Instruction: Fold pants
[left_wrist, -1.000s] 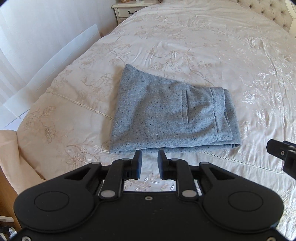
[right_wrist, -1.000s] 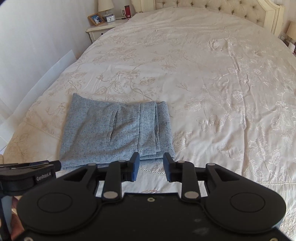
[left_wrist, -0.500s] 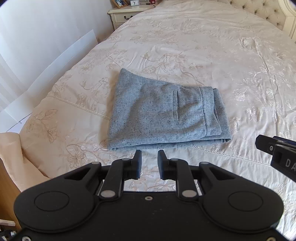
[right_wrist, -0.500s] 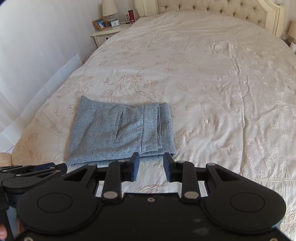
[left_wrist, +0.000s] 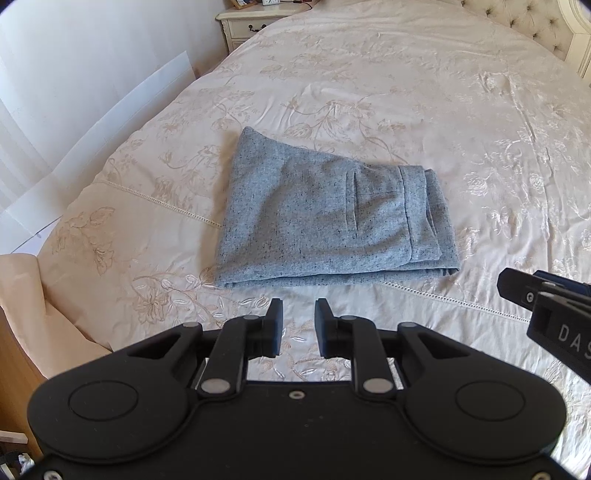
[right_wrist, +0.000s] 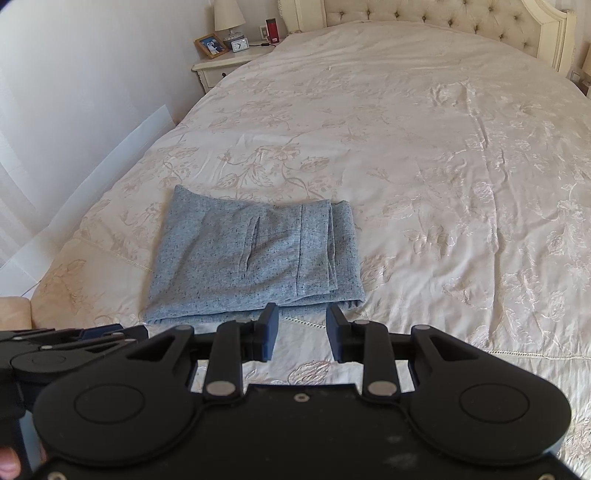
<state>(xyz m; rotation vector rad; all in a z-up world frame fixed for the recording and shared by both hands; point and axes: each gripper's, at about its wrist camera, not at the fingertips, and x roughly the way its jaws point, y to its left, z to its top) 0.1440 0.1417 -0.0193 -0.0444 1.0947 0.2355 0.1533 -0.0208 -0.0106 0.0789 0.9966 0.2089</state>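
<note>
The grey pants (left_wrist: 332, 218) lie folded into a compact rectangle on the cream embroidered bedspread (left_wrist: 424, 92), pocket slit up and the layered edge toward the right. The left gripper (left_wrist: 298, 325) hangs just short of the fold's near edge, its 2 fingers apart with only bedspread between them, touching nothing. The right gripper (right_wrist: 302, 330) sits likewise just before the near right corner of the pants, fingers parted and empty. Each gripper shows at the edge of the other's view. Far beyond both stands a nightstand (right_wrist: 221, 68) beside the tufted headboard (right_wrist: 424, 18)
</note>
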